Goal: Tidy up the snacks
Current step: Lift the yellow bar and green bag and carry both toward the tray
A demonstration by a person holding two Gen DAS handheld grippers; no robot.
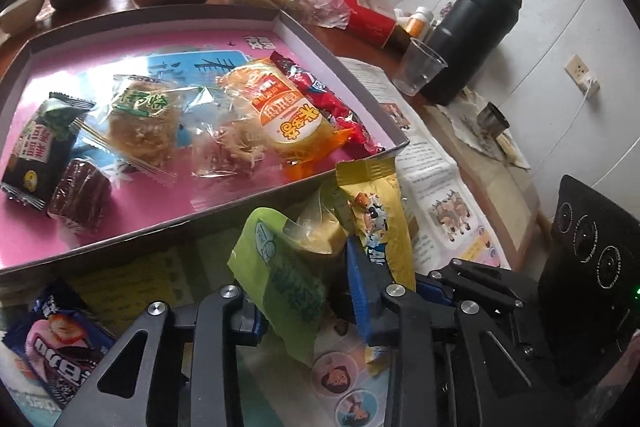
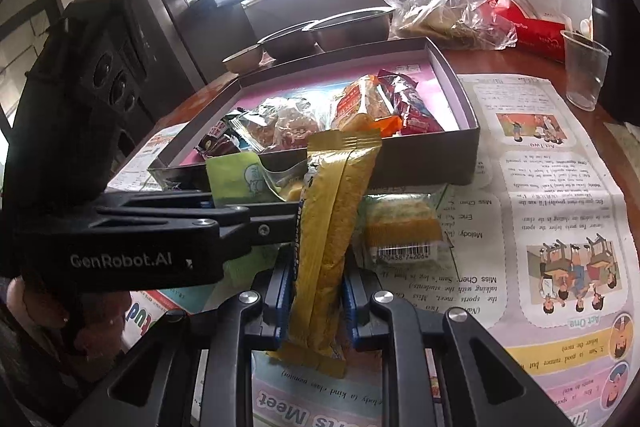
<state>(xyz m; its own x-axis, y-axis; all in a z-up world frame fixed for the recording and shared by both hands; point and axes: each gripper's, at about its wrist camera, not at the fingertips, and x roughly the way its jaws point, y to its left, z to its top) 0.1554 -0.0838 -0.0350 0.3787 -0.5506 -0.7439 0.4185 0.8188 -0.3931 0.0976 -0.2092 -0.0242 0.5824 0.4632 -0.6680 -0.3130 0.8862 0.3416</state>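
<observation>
A: What is on the left?

B: The left gripper [image 1: 304, 291] has its jaws closed on the green snack pack [image 1: 280, 267]. The pack sits just in front of the pink box [image 1: 24, 259], above the tabletop [image 2: 472, 63].

A: How will it feel?

B: I think it is light and soft. The wrapper looks crinkly and a bit slippery. Hold it at the flat middle, not the thin edge, or it may slide out.

A: And on the right?

B: The right gripper [image 2: 316, 299] has its jaws shut on the yellow snack pack [image 2: 332, 223]. It stands up tall, close beside the green one.

A: Is that one hard?

B: It looks long, light and bendy. The top may flop over. The snack inside could crack, so a gentle squeeze is best. The grip is low down, near the bottom end.
</observation>
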